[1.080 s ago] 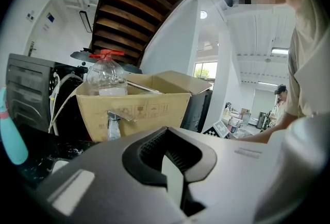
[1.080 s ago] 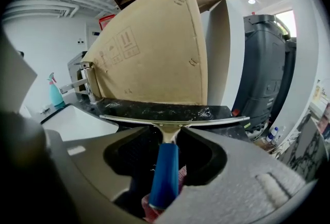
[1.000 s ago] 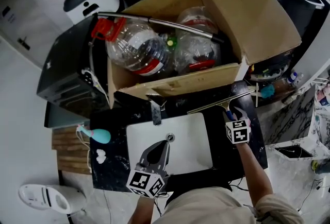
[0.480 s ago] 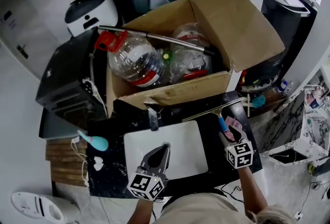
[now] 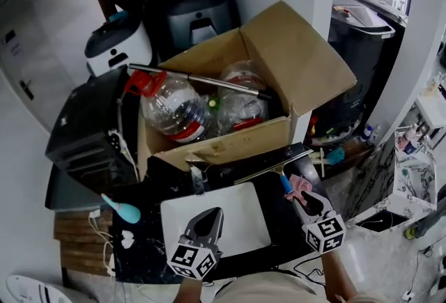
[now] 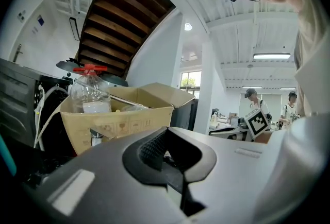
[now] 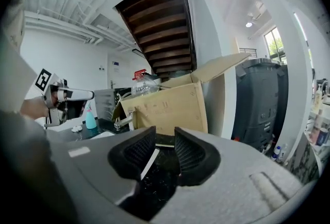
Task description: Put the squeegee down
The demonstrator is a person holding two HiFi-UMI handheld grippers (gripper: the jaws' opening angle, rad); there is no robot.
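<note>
The squeegee (image 5: 275, 164) lies on the black counter (image 5: 279, 225) in front of the cardboard box, its blue handle (image 5: 286, 185) pointing toward me. My right gripper (image 5: 305, 197) hovers just short of that handle, apart from it. Its jaws have just been closing, a gap still shows, and nothing is between them (image 7: 164, 152). In the right gripper view, the squeegee's blade (image 7: 164, 143) shows beyond the gap. My left gripper (image 5: 211, 214) hangs over the white sink (image 5: 240, 221), its jaws closed to a point and empty.
An open cardboard box (image 5: 230, 134) behind the counter holds plastic bottles (image 5: 171, 110) and a metal rod. A faucet (image 5: 197, 176) stands at the sink's back edge. A teal item (image 5: 122, 210) lies at the left. A black appliance (image 5: 87, 127) stands left, a dark bin (image 5: 359, 37) right.
My right gripper has pulled back from the squeegee's handle toward me and risen. The squeegee stays flat on the counter. The left gripper has barely shifted.
</note>
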